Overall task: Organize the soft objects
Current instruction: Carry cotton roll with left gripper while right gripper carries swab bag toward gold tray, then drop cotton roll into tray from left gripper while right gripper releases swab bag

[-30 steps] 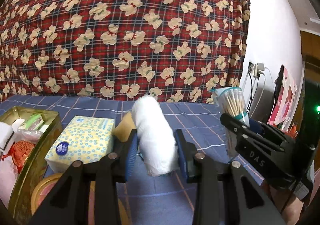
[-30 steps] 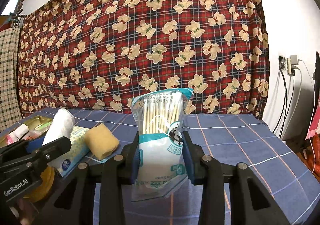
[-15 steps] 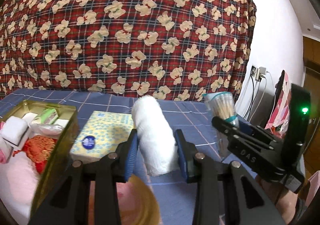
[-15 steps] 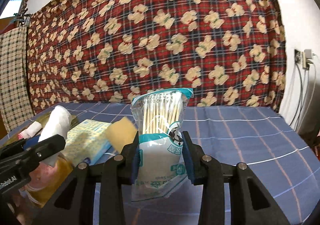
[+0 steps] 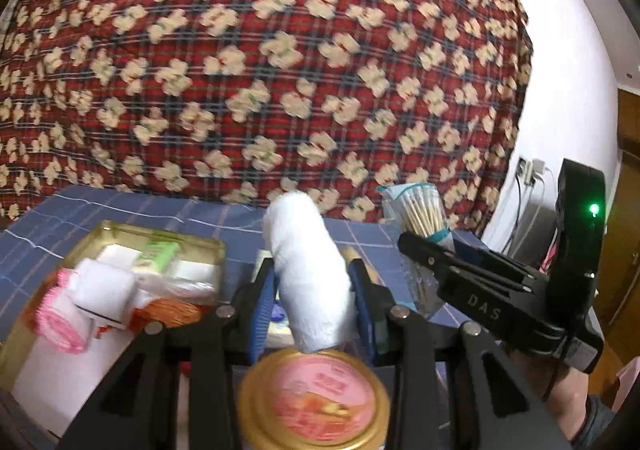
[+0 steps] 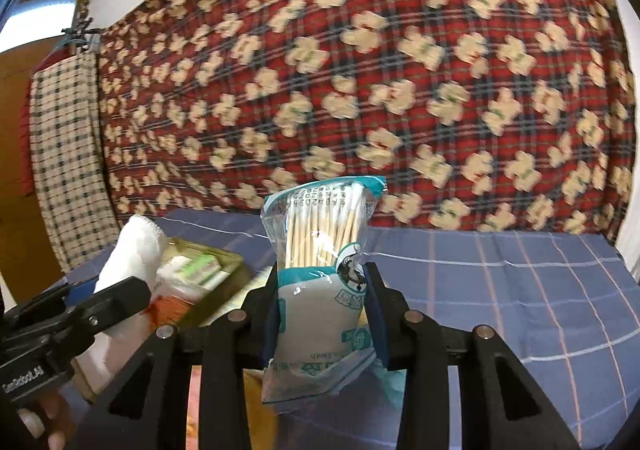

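My left gripper (image 5: 314,290) is shut on a white rolled cloth (image 5: 308,262) that stands upright between its blue pads. The same roll (image 6: 128,258) shows at the left of the right wrist view. My right gripper (image 6: 324,306) is shut on a clear and teal bag of cotton swabs (image 6: 320,266), held upright; the bag (image 5: 420,222) also appears right of the roll in the left wrist view. Both grippers hang above the blue checked tablecloth (image 6: 520,290). A gold tin (image 5: 152,238) left of the left gripper holds white rolls, a pink item, an orange item and a green packet.
A round gold-rimmed lid with a pink label (image 5: 316,398) lies just under the left gripper. A tissue pack (image 5: 276,322) is mostly hidden behind the fingers. A red bear-print cloth (image 6: 360,70) hangs behind the table. Cables and a wall socket (image 5: 528,170) are at the right.
Both grippers moved left and a little up with their loads. The gold tin has come nearer, the round lid slid under the left gripper, and the tissue pack and yellow sponge went behind the fingers.
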